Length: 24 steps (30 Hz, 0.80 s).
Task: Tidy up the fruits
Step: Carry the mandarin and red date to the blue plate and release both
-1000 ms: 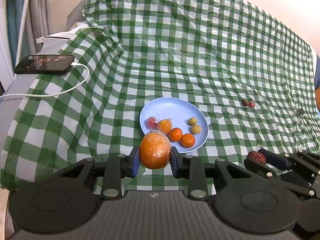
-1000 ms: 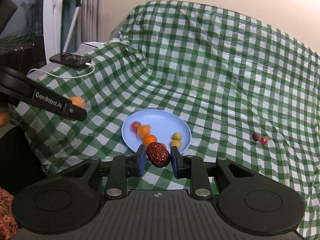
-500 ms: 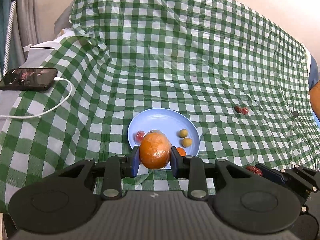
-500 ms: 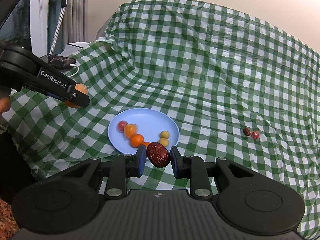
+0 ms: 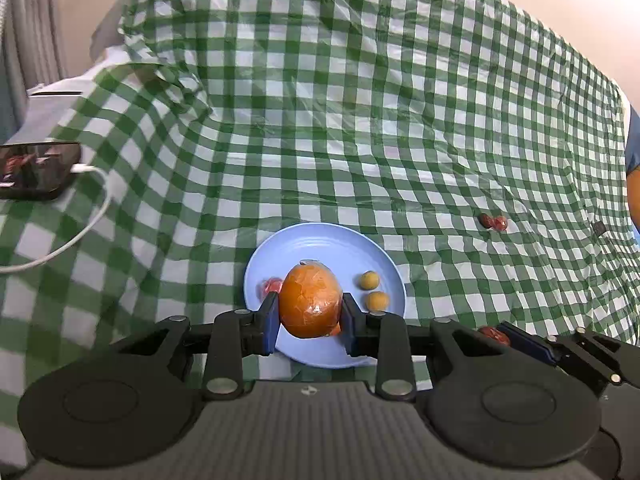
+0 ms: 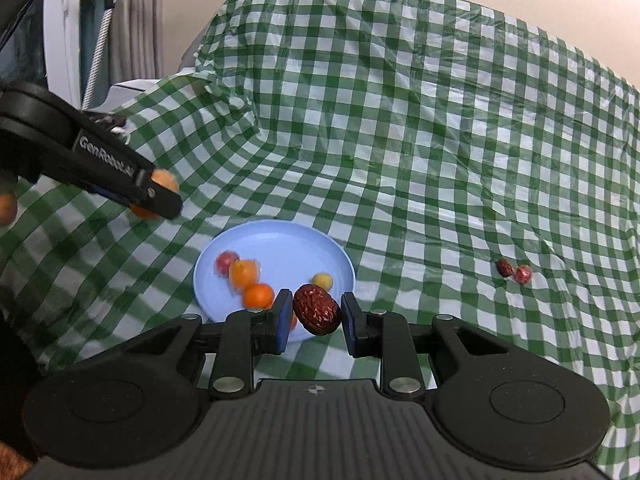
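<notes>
My left gripper (image 5: pixel 309 322) is shut on a plastic-wrapped orange (image 5: pixel 310 305) and holds it above the near part of a light blue plate (image 5: pixel 320 244). The plate also shows in the right wrist view (image 6: pixel 288 244) with several small fruits: a red one (image 6: pixel 226 261), orange ones (image 6: pixel 258 295) and a yellow one (image 6: pixel 322 280). My right gripper (image 6: pixel 316 322) is shut on a wrinkled dark red date (image 6: pixel 317 309) just over the plate's near right rim. The left gripper also shows at the left of the right wrist view (image 6: pixel 154 196).
A green checked cloth (image 5: pixel 360 120) covers the surface and rises at the back. Two small red fruits (image 5: pixel 494 222) lie on the cloth to the right of the plate. A phone (image 5: pixel 34 170) with a white cable (image 5: pixel 80 232) lies at the far left.
Both grippers have moved forward toward the plate. The orange now hangs over the plate's near part, and the date has reached the near right rim.
</notes>
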{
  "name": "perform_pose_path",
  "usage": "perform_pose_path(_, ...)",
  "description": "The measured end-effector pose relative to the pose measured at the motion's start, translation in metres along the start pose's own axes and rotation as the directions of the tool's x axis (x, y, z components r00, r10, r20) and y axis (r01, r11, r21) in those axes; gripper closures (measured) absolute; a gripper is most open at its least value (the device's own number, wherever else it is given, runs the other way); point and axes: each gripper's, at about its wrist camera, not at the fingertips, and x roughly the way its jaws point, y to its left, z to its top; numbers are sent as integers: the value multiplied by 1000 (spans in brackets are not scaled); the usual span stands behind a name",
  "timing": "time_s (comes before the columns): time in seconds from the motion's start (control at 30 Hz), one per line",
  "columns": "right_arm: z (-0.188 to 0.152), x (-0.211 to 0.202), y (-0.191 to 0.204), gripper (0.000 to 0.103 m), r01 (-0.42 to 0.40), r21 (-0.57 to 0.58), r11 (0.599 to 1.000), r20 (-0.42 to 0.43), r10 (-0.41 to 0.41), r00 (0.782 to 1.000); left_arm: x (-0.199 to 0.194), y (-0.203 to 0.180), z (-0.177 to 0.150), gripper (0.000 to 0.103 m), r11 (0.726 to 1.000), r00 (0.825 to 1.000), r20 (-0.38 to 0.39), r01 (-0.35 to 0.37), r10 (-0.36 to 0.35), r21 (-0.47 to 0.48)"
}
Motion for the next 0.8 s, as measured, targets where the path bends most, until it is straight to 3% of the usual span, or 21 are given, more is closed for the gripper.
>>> perform_pose_path(0.27, 18, 56, -7, 76, -6, 22, 1000, -23, 6, 1000, 55, -5, 18, 69, 999, 998, -61, 18, -16, 37)
perform_pose_path(0.5, 14, 106, -7, 75, -15, 20, 1000, -99, 17, 995, 105, 2, 17, 69, 998, 990, -140, -21, 30, 65)
perform_pose_path(0.7, 14, 136, 0, 76, -40, 8, 999, -129, 41, 991, 130, 11, 18, 68, 997, 986, -161, -22, 35, 78)
perform_pose_path(0.77, 13, 143, 2, 75, -44, 4, 999, -134, 44, 990, 135, 14, 17, 62, 996, 989, -143, -21, 33, 83)
perform_pose_path(0.8, 12, 147, 2, 75, -46, 10, 999, -138, 47, 989, 136, 15, 17, 49, 996, 991, -132, -19, 31, 90)
